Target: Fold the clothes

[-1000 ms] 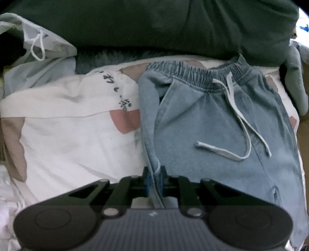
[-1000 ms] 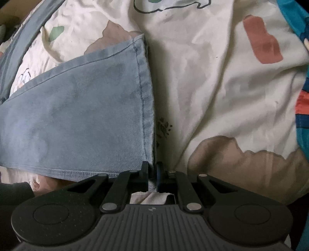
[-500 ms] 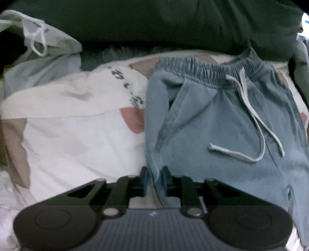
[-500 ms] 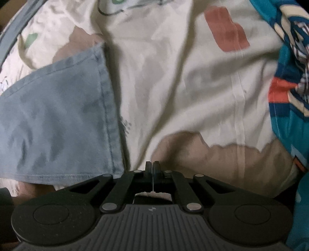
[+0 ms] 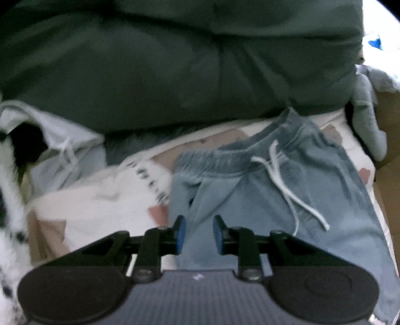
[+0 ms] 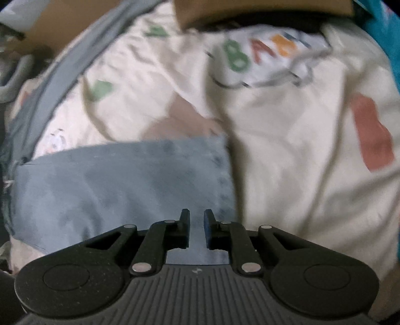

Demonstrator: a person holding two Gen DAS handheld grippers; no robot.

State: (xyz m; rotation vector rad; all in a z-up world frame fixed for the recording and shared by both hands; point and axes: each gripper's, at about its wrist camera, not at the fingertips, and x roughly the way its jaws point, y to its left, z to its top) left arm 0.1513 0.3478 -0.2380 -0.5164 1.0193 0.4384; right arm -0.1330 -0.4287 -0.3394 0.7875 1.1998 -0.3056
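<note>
Light blue denim trousers [image 5: 262, 200] with an elastic waistband and a white drawstring [image 5: 287, 190] lie folded lengthwise on a cream printed sheet [image 6: 287, 150]. My left gripper [image 5: 199, 221] hovers above the trousers' left edge below the waistband. Its jaws are opening and nothing is between the blue pads. In the right wrist view the leg end of the trousers [image 6: 125, 180] lies flat, hem to the right. My right gripper [image 6: 196, 213] hangs over that hem, its jaws opening a little with nothing pinched.
A dark green duvet [image 5: 175, 62] is piled behind the waistband. A pale grey garment with a cord [image 5: 65, 155] lies at the far left, a grey plush toy [image 5: 367, 120] at the right. A cardboard box [image 6: 250, 7] and teal patterned fabric [image 6: 392, 37] border the sheet.
My left gripper let go of the trousers' side edge, opened and rose. My right gripper released the hem corner, swung aside shut, then came back over the leg end and parted its jaws.
</note>
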